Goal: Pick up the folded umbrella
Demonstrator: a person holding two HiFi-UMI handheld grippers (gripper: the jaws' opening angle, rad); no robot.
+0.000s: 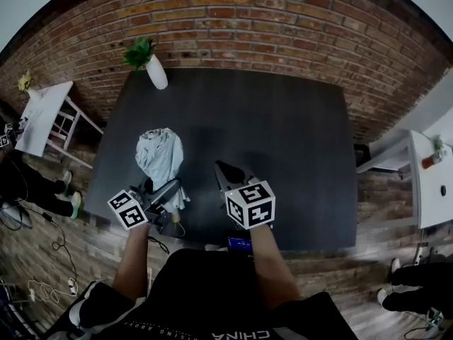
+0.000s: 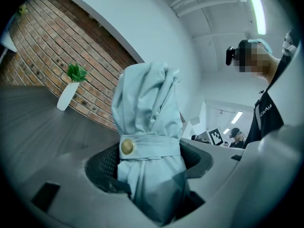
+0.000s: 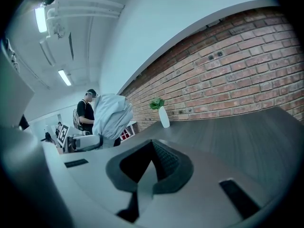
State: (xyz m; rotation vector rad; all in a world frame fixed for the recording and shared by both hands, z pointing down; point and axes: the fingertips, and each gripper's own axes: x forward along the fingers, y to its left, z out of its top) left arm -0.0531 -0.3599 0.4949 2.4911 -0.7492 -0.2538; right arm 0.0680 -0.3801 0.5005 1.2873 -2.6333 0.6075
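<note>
Left gripper (image 2: 151, 182) clamps the folded umbrella (image 2: 148, 113) between its fingers at the buttoned strap (image 2: 156, 146) — pale blue fabric bunches beyond the fingertips. Right gripper (image 3: 151, 167) hangs over the dark table (image 1: 283, 133) — fingers pressed together, nothing between.

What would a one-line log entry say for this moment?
left gripper: shut on folded umbrella, held upright | right gripper: shut, empty | white vase: on table
</note>
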